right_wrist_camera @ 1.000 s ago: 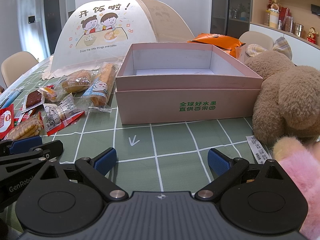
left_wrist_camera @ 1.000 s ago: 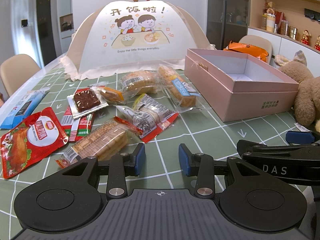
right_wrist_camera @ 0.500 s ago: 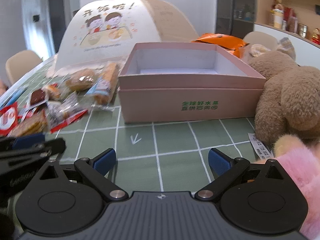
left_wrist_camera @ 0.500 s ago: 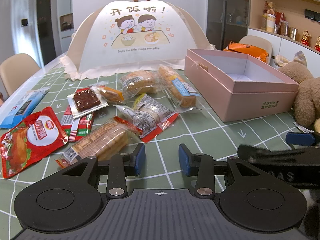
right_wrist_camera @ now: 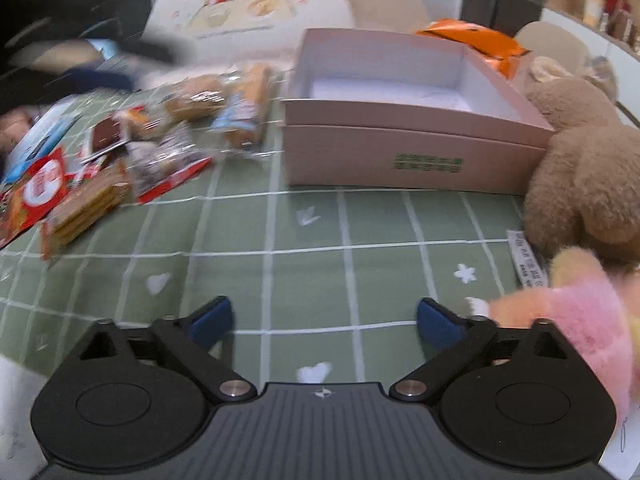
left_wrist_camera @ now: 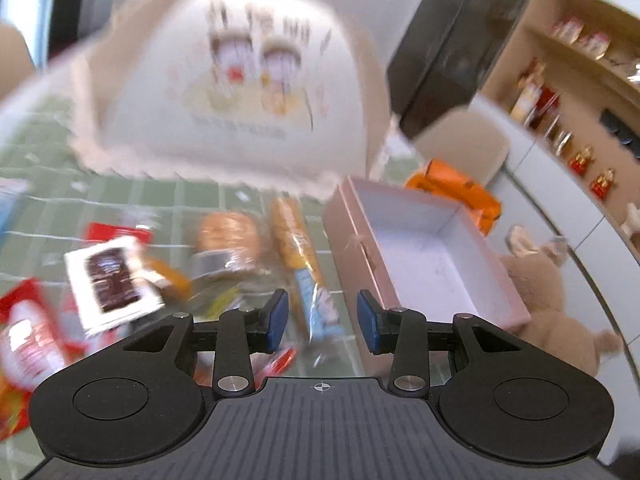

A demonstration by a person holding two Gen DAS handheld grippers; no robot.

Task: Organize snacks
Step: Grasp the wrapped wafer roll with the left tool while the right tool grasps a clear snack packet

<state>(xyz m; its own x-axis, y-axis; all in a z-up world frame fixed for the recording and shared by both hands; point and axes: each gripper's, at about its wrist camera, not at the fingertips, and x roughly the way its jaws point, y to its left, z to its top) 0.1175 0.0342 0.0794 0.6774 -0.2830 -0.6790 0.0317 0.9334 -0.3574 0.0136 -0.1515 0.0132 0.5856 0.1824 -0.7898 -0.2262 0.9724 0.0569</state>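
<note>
Left gripper (left_wrist_camera: 320, 316) is partly open and empty, poised above the long bread stick pack (left_wrist_camera: 300, 248), which lies just beside the pink box (left_wrist_camera: 440, 264). Further left, the snack pile (right_wrist_camera: 120, 160) is spread over the green tablecloth (right_wrist_camera: 320, 240): a red pouch (right_wrist_camera: 36, 188), a cracker pack (right_wrist_camera: 88, 204) and a round bun (right_wrist_camera: 196, 98). All appear light, soft and crinkly, with slippery film, so each should be gripped gently across its middle to avoid crushing. Right gripper (right_wrist_camera: 324, 320), empty, has just been closing slightly yet remains wide, above bare cloth, near the box, which is empty
</note>
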